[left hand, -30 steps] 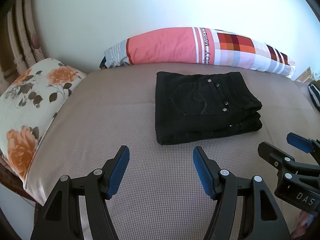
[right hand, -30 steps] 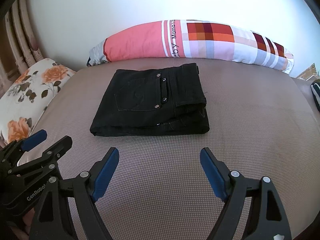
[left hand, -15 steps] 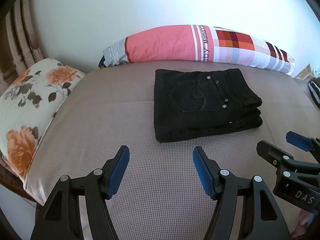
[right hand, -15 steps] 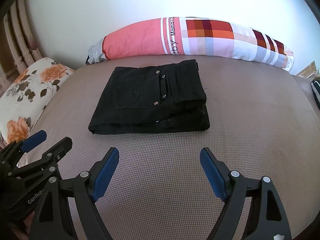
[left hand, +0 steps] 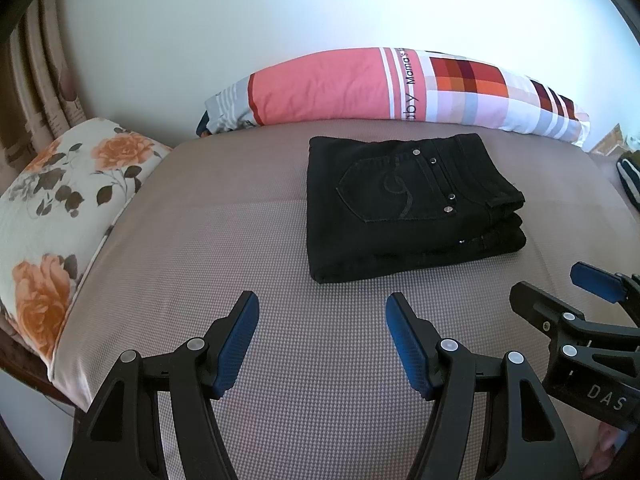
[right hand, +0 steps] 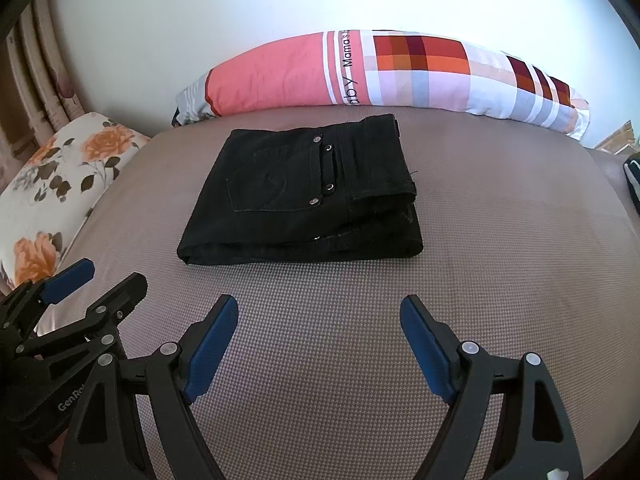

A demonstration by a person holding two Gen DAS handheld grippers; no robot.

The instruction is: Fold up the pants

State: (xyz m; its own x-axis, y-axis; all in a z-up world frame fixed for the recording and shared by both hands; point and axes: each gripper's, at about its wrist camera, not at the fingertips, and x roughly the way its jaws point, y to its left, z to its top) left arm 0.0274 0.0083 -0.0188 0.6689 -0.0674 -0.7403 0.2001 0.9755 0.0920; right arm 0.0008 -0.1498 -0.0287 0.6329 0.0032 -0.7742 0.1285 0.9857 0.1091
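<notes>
Resting: black pants (left hand: 404,204), folded into a compact rectangle on the taupe mattress (left hand: 240,240), back pocket and rivets facing up, just in front of the striped pink bolster (left hand: 380,88).
Left gripper (left hand: 322,340): jaws spread wide, holding nothing, hovering on the near side of the pants and apart from them.
Right gripper (right hand: 320,340): likewise wide and empty, near side of the pants, no contact.
Task status: folding looks complete (a judgement from the tidy stack alone).
Handling: likely denim, so fairly heavy, limp yet thick; layered edges could slide apart if lifted by one corner. Best hold appears to be the folded edge on the left of the pants, pinching all layers together.
Beside the pants: floral pillow (left hand: 60,208) well to their left.
Hard to make out: the number of layers, the underside, and a dark striped item (left hand: 628,176) cut off far right of the pants.
</notes>
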